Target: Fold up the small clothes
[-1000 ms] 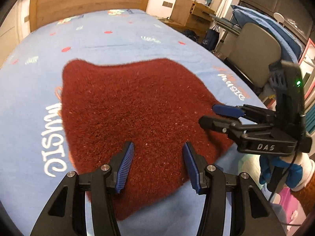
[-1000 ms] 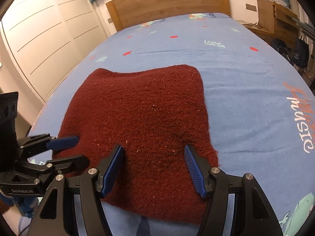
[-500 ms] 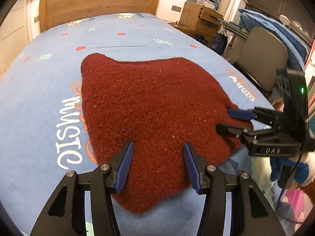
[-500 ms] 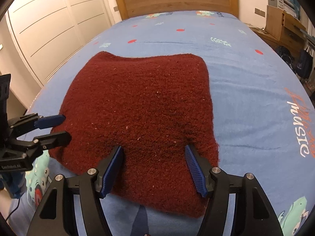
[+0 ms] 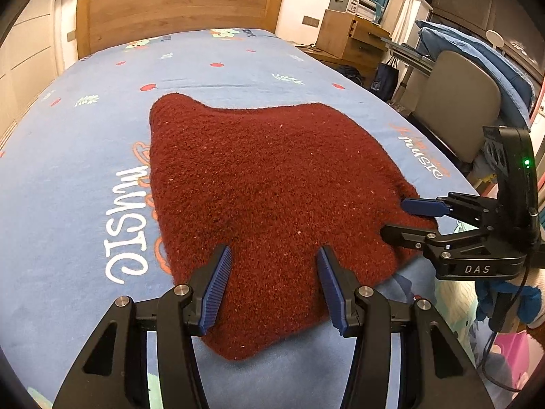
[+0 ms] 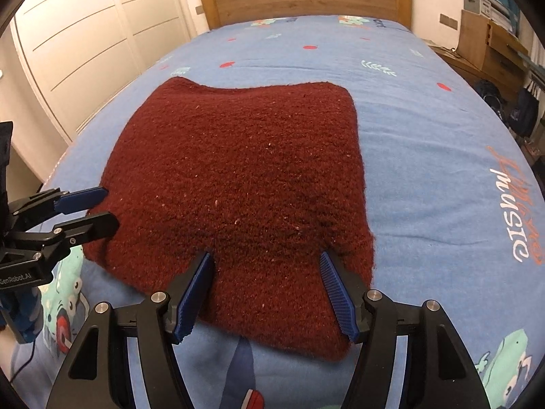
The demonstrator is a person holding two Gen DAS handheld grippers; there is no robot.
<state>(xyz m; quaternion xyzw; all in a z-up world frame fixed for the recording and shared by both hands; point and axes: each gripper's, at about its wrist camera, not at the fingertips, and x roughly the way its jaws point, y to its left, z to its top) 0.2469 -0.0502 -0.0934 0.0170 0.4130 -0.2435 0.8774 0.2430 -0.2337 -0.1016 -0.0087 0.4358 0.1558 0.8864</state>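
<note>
A dark red fuzzy knit garment [image 5: 272, 184] lies flat on the blue bedsheet [image 5: 85, 156]; it also shows in the right wrist view [image 6: 238, 177]. My left gripper [image 5: 272, 266] is open and empty, its fingers over the garment's near left corner. My right gripper [image 6: 265, 272] is open and empty over the near right corner. The right gripper also shows in the left wrist view [image 5: 395, 218], open at the garment's right edge. The left gripper shows in the right wrist view [image 6: 102, 209], open at the left edge.
A wooden headboard [image 5: 177, 10] stands at the far end of the bed. A chair [image 5: 456, 112], a wooden cabinet [image 5: 347, 37] and bags stand to the right of the bed. White wardrobe doors [image 6: 85, 44] line the left side.
Both grippers have drawn back toward the near edge of the bed and stay open. The garment now sits farther ahead in both views and lies still.
</note>
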